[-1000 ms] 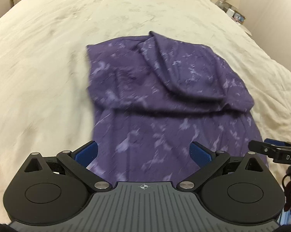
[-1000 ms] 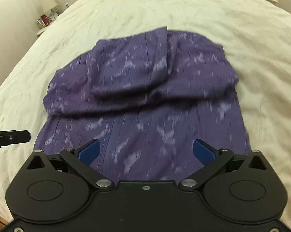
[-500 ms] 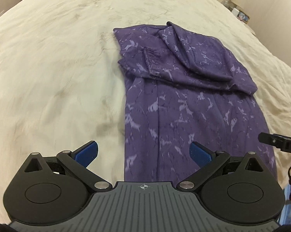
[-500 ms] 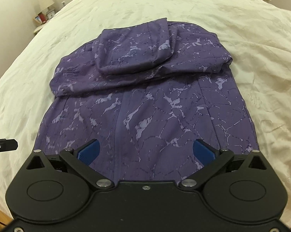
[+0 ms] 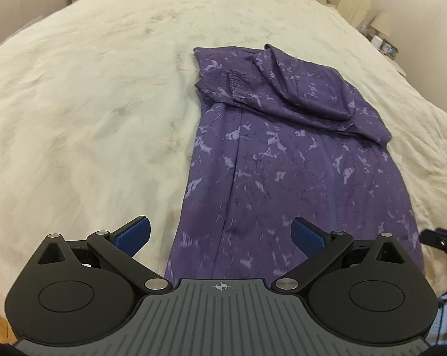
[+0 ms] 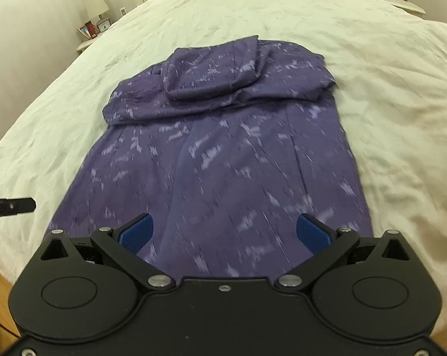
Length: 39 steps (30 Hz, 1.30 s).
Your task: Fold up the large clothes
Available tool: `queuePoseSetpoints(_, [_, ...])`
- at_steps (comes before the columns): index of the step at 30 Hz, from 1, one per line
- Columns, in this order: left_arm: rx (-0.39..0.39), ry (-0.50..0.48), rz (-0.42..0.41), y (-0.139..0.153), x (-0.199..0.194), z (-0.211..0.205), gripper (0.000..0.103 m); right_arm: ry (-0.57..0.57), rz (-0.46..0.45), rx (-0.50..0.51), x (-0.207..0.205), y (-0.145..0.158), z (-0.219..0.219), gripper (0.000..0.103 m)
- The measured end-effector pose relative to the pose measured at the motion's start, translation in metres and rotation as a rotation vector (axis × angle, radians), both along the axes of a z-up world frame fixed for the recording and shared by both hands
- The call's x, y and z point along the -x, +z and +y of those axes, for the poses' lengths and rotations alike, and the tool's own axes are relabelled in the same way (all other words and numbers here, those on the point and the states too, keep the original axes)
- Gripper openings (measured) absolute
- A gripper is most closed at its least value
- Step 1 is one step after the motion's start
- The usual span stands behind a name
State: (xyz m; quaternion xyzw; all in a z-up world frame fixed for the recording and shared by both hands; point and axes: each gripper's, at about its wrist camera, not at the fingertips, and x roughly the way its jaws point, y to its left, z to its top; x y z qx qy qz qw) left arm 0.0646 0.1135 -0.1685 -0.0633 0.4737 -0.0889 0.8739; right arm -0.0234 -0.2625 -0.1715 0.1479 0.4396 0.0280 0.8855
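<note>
No legible text, label, brand or number anywhere.

Purple garment [image 6: 223,163] on bed [image 6: 386,89]

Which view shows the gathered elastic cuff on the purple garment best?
The left wrist view: the elastic cuff is sharp there, lying on the folded-over sleeve of the purple garment. The right wrist view is motion-blurred; the garment shows whole, but no cuff can be made out.
</note>
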Motion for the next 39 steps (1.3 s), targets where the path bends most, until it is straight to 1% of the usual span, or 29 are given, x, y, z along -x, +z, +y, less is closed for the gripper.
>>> queuePoseSetpoints(6, [0.024,0.076,0.046,-0.018,0.032,0.003,0.103,0.017,0.017,0.000,0.031,-0.012,-0.015,0.102])
queuePoseSetpoints(10, [0.023,0.097,0.083,-0.032,0.045,0.004,0.103,0.023,0.031,-0.006,0.045,-0.019,-0.025,0.102])
queuePoseSetpoints(13, [0.020,0.100,0.092,-0.039,0.049,0.001,0.103,0.027,0.033,-0.011,0.050,-0.022,-0.032,0.102])
queuePoseSetpoints(17, [0.005,0.080,0.080,-0.041,0.045,-0.004,0.103,0.020,0.048,-0.015,0.049,-0.028,-0.042,0.102])
queuePoseSetpoints(21, [-0.014,0.048,0.072,-0.047,0.032,-0.006,0.103,0.010,0.070,0.005,0.040,-0.036,-0.054,0.102])
queuePoseSetpoints(26, [-0.030,-0.014,0.086,-0.058,0.012,-0.006,0.103,-0.041,0.109,0.020,0.023,-0.051,-0.075,0.102])
queuePoseSetpoints(29, [-0.034,-0.055,0.111,-0.069,-0.001,-0.008,0.103,-0.062,0.147,-0.010,0.012,-0.063,-0.086,0.102])
queuePoseSetpoints(33, [-0.055,-0.097,0.151,-0.085,-0.014,-0.010,0.103,-0.031,0.210,-0.038,-0.001,-0.083,-0.089,0.102])
queuePoseSetpoints(39, [-0.034,-0.132,0.203,-0.098,-0.026,-0.009,0.103,-0.011,0.259,-0.090,-0.011,-0.107,-0.087,0.103])
